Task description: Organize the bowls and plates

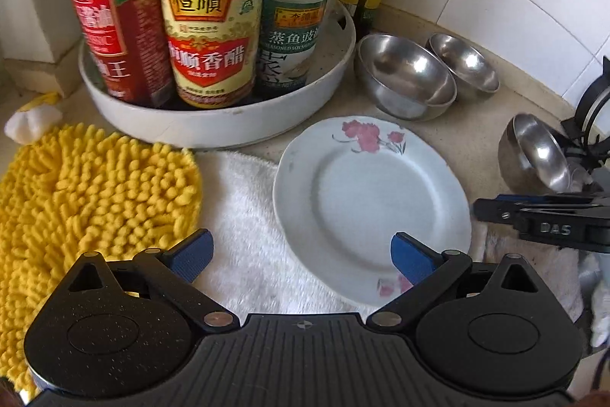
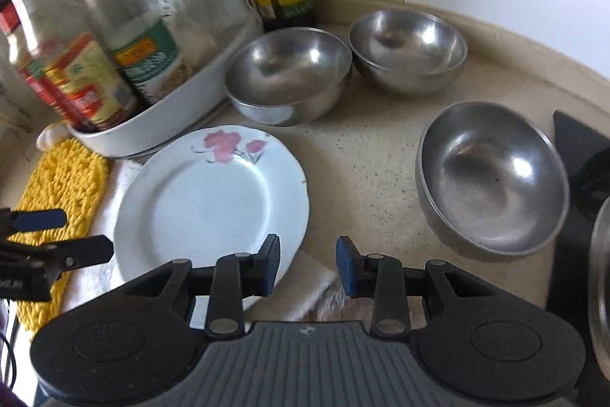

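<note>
A: Checking fingers: left gripper (image 1: 301, 256) spread wide, empty; right gripper (image 2: 307, 267) parted, holding nothing.

B: Flowered plate (image 2: 211, 197) lies partly on white towel (image 1: 244, 216); steel bowls (image 2: 289, 75) stand apart on surface (image 2: 366, 155).

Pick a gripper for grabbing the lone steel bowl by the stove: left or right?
Right, probably. The right gripper is open and empty, with the lone steel bowl just ahead to its right. The left gripper hangs over the flowered plate, farther away.
</note>
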### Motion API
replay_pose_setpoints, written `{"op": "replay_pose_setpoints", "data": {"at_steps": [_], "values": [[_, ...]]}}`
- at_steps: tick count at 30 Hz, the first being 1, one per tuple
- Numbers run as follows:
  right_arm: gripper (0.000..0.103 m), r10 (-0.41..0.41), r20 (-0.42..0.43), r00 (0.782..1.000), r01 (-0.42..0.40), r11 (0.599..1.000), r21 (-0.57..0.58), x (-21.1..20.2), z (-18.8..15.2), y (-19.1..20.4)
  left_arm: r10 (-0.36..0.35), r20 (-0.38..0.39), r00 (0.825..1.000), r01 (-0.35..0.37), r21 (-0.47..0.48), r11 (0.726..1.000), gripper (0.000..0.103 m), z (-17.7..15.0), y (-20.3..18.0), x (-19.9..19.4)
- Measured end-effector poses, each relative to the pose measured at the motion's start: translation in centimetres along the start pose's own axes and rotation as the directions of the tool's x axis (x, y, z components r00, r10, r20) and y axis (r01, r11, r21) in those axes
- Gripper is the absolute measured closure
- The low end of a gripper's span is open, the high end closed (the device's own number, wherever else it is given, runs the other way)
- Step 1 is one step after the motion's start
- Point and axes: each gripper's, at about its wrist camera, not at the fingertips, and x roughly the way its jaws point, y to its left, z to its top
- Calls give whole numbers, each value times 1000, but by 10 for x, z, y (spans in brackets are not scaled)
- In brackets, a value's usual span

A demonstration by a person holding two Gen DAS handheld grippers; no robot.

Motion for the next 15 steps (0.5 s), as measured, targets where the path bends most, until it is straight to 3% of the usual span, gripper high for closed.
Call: {"op": "replay_pose_setpoints", "data": {"at_steps": [15], "values": [[48, 83, -104, 991, -80, 996, 33, 43, 33, -11, -41, -114, 993, 39, -21, 999, 6, 36, 4, 53]]}}
